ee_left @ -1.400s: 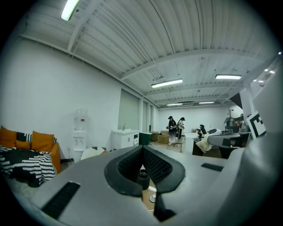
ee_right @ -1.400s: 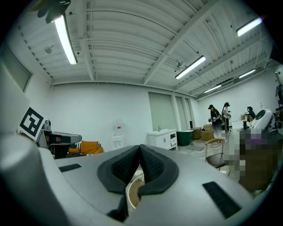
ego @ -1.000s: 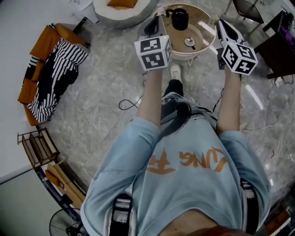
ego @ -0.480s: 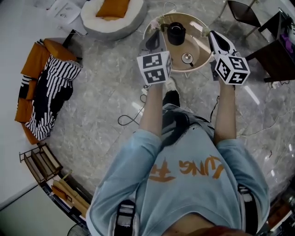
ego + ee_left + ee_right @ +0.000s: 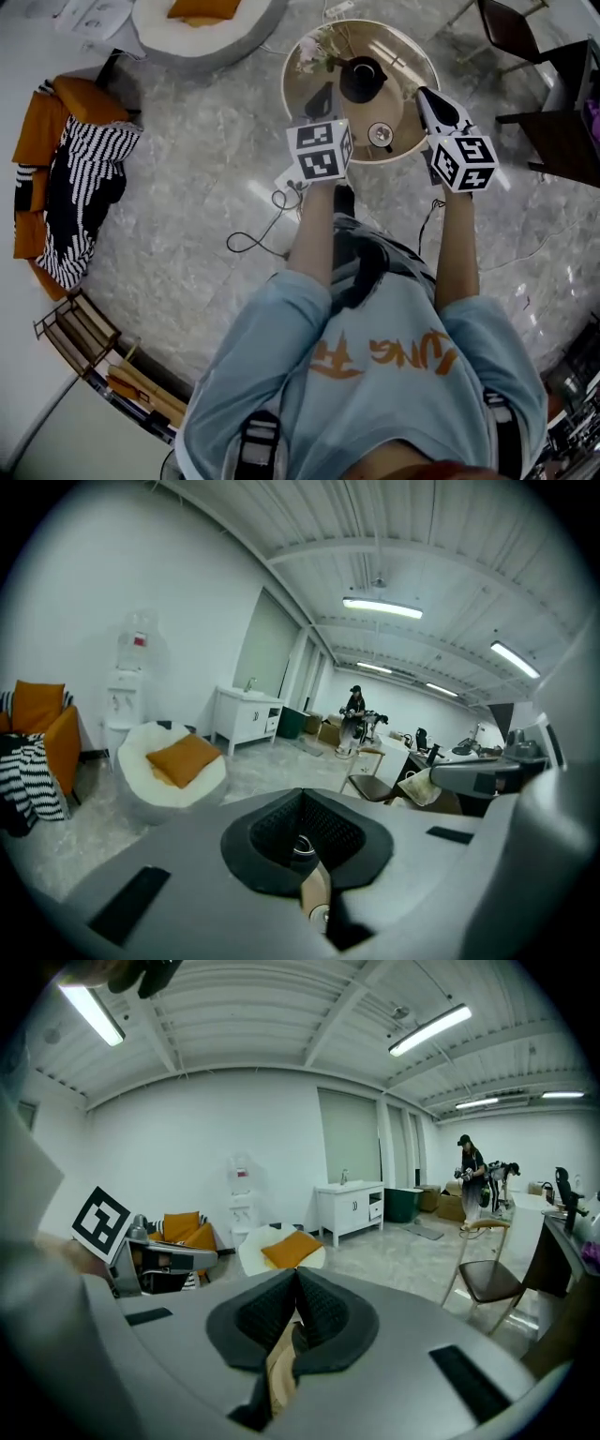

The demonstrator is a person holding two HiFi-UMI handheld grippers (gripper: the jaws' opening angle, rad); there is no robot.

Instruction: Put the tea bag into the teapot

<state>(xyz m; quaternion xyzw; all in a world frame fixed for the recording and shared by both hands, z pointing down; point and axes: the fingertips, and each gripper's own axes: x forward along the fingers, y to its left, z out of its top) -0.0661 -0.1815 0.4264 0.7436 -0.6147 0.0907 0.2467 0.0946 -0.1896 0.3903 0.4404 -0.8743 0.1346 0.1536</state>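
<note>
You hold both grippers over the near edge of the round table [image 5: 410,70], and neither has anything in it. The left gripper [image 5: 300,797] is clenched tip to tip with only the tabletop and the teapot [image 5: 363,79] showing through the gap behind its pads. The right gripper [image 5: 295,1277] is likewise closed and empty. The teapot stands toward the middle of the table, and a small round piece [image 5: 380,134], probably its lid, lies nearer to you, between the two grippers. I cannot make out the tea bag in any view, so finding it looks like the first job: tip your head down over the table and check around that round piece. Once you spot it, part the jaws of the closer gripper before you lower it, come down from above and pinch the bag by its body or tag, not its string. Judging by the layout, the right gripper has the easier line. Lift it clear, carry it over the teapot's mouth and let go only when the bag hangs inside the rim.
</note>
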